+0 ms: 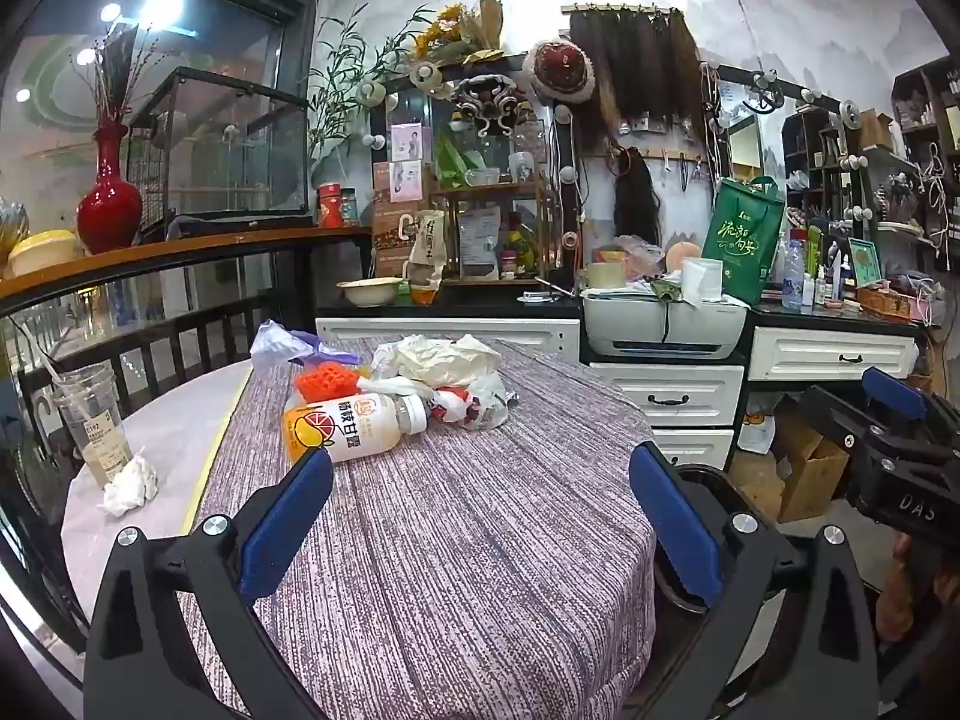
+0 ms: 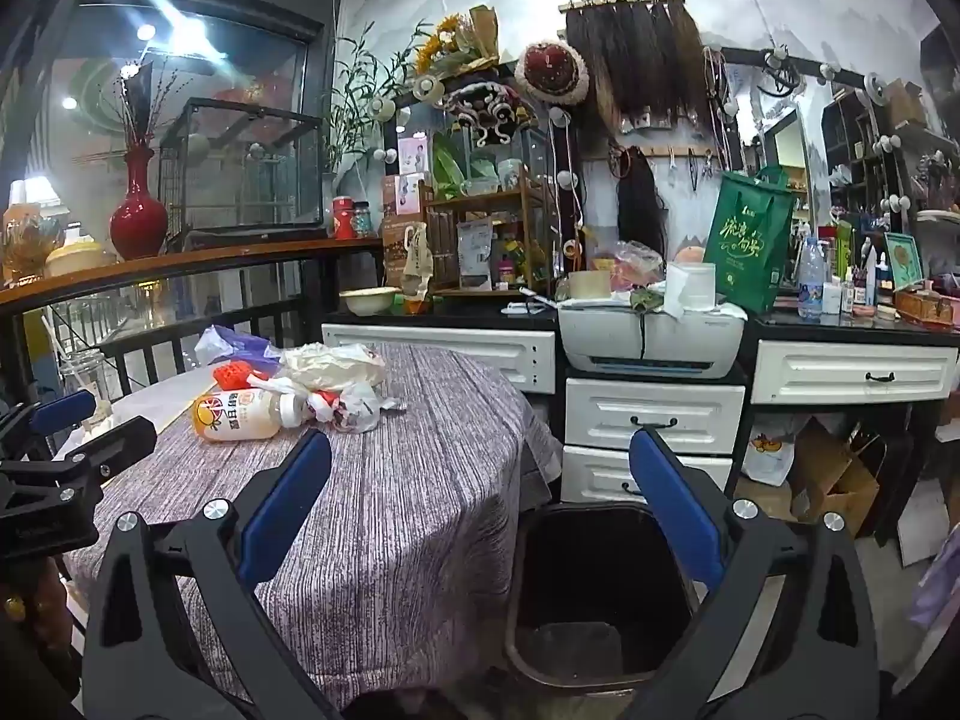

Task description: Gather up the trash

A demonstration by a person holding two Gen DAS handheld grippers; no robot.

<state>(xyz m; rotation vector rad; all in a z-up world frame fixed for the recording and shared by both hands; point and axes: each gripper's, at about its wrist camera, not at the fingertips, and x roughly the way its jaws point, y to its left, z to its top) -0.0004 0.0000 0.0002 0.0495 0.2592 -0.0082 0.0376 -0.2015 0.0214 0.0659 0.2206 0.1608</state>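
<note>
- Trash is scattered over a round table with a purple-streaked cloth [image 1: 456, 510], mostly at its far side.
- At the left edge stands a clear plastic cup with a straw [image 1: 91, 420], a crumpled white tissue [image 1: 129, 483] just beside its base.
- Farther right lie a lilac plastic bag [image 1: 282, 345], an orange mesh sponge [image 1: 327, 381] and a toppled orange-labelled juice bottle [image 1: 354, 426].
- Next come crumpled cream paper [image 1: 444, 357] and a red-and-white wrapper [image 1: 471, 405], touching the bottle's cap.
- The left gripper [image 1: 480, 516] hangs wide apart, empty, over the cloth.
- Right of the table a black plastic bin [image 2: 600, 594] stands on the floor.
- The right gripper [image 2: 480, 510] gapes wide, empty, above the bin's edge.
</note>
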